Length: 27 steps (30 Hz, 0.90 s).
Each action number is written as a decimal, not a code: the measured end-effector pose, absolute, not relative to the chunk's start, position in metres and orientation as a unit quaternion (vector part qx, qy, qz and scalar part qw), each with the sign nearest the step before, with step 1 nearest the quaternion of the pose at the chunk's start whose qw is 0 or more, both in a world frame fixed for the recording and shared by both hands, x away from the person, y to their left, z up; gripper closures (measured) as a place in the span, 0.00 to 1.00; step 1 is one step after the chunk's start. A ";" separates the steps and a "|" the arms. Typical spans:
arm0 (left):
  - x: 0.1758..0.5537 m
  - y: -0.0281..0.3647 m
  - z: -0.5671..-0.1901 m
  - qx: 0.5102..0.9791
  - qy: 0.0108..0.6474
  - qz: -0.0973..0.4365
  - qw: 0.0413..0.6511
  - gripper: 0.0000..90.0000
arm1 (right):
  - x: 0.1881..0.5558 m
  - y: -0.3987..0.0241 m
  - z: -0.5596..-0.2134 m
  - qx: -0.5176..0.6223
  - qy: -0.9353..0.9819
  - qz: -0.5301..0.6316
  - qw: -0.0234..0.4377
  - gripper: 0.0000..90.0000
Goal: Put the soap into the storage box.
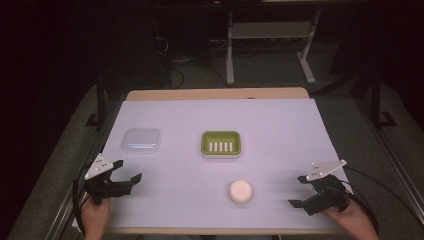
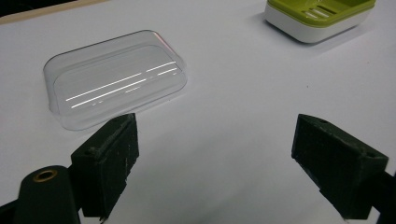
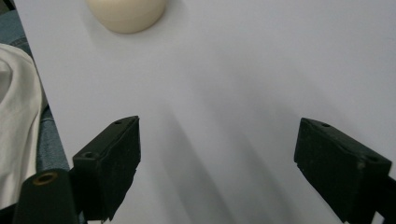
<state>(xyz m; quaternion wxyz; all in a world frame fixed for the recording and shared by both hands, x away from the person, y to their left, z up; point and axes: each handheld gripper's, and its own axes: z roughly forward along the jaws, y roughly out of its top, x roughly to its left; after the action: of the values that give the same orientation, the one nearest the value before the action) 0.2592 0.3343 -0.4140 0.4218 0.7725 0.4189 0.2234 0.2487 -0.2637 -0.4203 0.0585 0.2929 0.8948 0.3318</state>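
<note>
In the high view, the round cream soap (image 1: 240, 191) is seen at the lower middle of the frame, lying between the left gripper (image 1: 126, 178) at the lower left and the right gripper (image 1: 298, 191) at the lower right, well apart from both; the jaws of each are spread wide and hold nothing. A green soap dish (image 1: 221, 143) stands at the centre, above the soap, and a clear lid (image 1: 141, 140) lies to its left. The worktop (image 1: 280, 130) is covered in white, with a wooden edge at the top, and a dark room with a white metal frame is seen beyond. In the left gripper view, the lid (image 2: 114, 77) is seen at the upper left, just above the left jaw, and the dish (image 2: 317, 18) at the upper right. In the right gripper view, the soap (image 3: 126, 14) is cut by the top edge at the upper left, well above the wide-open jaws; light cloth and denim are seen at the left edge.
</note>
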 end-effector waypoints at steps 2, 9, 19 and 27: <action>0.259 0.335 -0.414 0.773 0.419 0.223 0.421 0.16 | 0.248 -0.261 -0.419 0.288 0.895 0.337 0.061 0.16; 0.258 0.335 -0.413 0.773 0.416 0.226 0.422 0.16 | 0.248 -0.252 -0.416 0.280 0.898 0.334 0.059 0.15; 0.258 0.334 -0.413 0.776 0.413 0.228 0.420 0.16 | 0.253 -0.243 -0.413 0.276 0.903 0.325 0.048 0.15; 0.258 0.335 -0.414 0.774 0.418 0.227 0.419 0.16 | 0.259 -0.228 -0.408 0.260 0.915 0.304 0.042 0.15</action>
<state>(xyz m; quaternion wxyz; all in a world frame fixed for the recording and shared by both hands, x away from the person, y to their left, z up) 0.2580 0.3350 -0.4135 0.4191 0.7736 0.4175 0.2271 0.2590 -0.2277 -0.4080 0.0421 0.2599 0.9154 0.3044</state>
